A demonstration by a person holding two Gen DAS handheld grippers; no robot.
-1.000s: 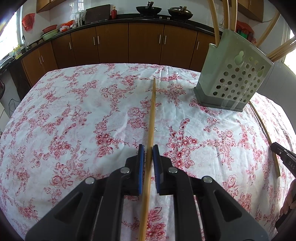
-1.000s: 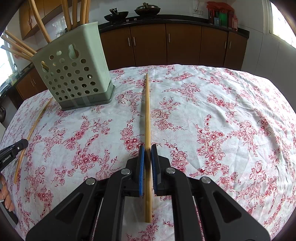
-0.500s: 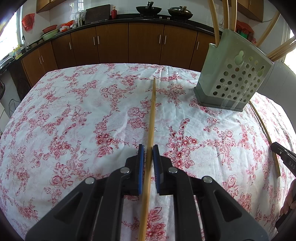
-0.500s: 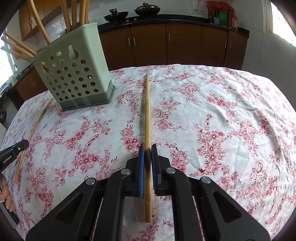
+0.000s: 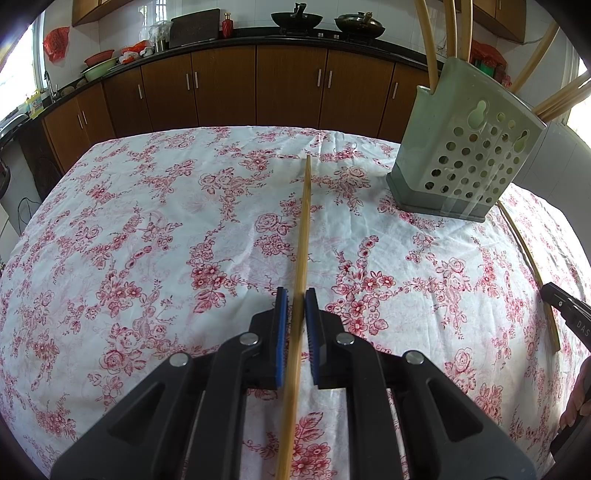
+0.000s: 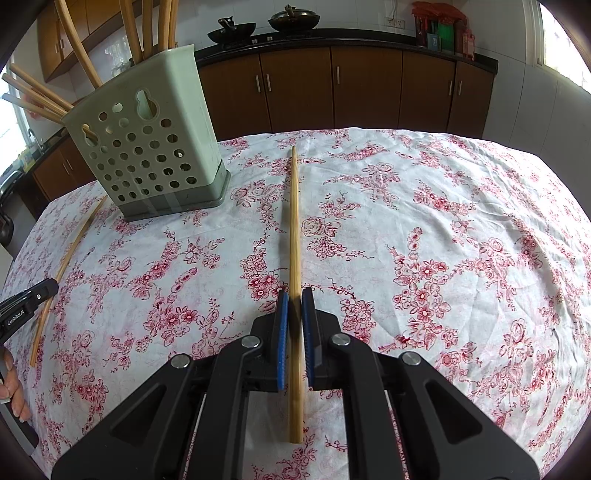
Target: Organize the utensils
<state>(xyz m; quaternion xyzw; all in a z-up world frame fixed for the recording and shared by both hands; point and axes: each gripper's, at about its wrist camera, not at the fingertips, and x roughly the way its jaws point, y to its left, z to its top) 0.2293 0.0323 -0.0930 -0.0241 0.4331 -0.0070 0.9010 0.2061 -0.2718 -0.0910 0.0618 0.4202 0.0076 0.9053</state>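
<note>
Both my grippers are clamped on chopsticks: left gripper (image 5: 296,306) and right gripper (image 6: 295,306). Lift level, then tip into the holder (image 6: 147,147) up-left of my right one.

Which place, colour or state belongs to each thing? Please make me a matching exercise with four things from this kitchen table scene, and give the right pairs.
Things:
1. utensil holder
2. chopstick
3. tablecloth
4. wok

Descriptions:
A. clamped between the jaws of the left gripper
B. black, at the back of the kitchen
C. pale green, with round holes
D. white, with red flowers

Right pairs: 1-C, 2-A, 3-D, 4-B
</note>
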